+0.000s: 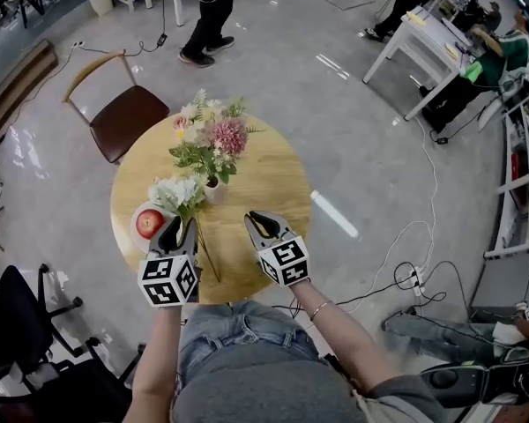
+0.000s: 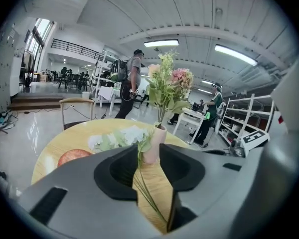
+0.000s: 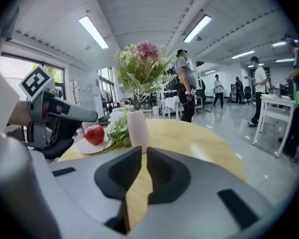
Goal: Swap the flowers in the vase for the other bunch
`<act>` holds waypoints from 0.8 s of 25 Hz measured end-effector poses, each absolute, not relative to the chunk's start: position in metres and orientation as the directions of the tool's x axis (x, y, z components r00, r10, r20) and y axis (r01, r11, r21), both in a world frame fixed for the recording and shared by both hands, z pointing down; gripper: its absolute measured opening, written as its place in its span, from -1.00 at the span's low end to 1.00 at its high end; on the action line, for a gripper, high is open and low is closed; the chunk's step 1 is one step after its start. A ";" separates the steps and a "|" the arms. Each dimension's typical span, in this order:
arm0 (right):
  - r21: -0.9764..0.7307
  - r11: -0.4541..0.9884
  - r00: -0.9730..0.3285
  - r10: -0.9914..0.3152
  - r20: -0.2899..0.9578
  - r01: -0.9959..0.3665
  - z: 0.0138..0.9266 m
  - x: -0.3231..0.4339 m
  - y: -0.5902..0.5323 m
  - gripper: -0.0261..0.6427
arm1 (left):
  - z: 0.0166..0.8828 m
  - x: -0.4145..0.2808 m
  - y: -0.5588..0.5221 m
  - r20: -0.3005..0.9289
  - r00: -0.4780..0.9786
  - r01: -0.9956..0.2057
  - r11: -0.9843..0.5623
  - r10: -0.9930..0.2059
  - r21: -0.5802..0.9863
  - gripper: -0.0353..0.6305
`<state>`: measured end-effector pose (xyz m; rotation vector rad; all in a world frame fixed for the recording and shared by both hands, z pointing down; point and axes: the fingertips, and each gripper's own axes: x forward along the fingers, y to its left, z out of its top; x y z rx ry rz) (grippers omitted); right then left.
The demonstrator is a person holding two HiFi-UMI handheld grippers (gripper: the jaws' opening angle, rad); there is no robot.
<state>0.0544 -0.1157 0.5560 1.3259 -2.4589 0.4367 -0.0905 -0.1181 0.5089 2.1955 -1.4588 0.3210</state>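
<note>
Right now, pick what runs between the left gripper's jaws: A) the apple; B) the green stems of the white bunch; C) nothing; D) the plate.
B: the green stems pass through the gap between the left gripper's closing jaws, while the apple sits off to the side.

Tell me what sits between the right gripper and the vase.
Only bare tabletop up to the vase, seen in the right gripper view and the head view. The right gripper has its jaws closing, with nothing between them.
</note>
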 end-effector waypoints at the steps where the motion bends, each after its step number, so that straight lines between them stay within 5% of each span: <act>1: -0.117 0.523 -0.521 -0.751 0.405 -0.844 0.554 0.055 -0.113 -0.82 | 0.511 -0.088 -0.115 0.449 0.413 -0.909 -0.323 -0.792 0.265 -0.46; 20: -0.126 0.448 -0.461 -0.807 0.369 -0.885 0.503 0.031 -0.063 -0.89 | 0.511 -0.104 -0.064 0.450 0.480 -0.877 -0.423 -0.753 0.228 -0.83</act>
